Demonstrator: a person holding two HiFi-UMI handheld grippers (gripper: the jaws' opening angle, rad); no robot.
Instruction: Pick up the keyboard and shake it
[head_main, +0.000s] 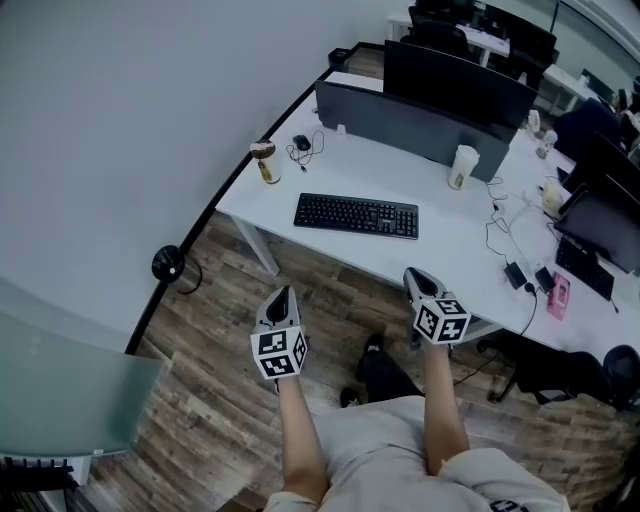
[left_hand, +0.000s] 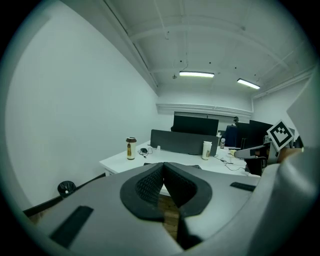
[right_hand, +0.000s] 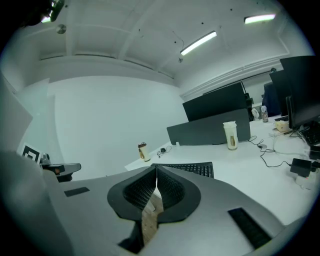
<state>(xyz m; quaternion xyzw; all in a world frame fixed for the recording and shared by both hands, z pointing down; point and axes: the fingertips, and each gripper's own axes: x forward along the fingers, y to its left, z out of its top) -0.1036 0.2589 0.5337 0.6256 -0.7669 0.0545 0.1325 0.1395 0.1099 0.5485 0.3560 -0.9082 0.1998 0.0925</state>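
A black keyboard lies flat on the white desk, near its front edge; the right gripper view shows the keyboard just past the jaws. My left gripper hangs over the wood floor, short of the desk and left of the keyboard, shut with nothing in it. My right gripper is at the desk's front edge, to the right of the keyboard, also shut and empty. In the left gripper view the left gripper points toward the desk, its jaws meeting tip to tip.
On the desk stand a brown bottle, a mouse, a pale cup, a grey divider panel and monitors. Cables and a pink phone lie at the right. A black disc sits by the wall.
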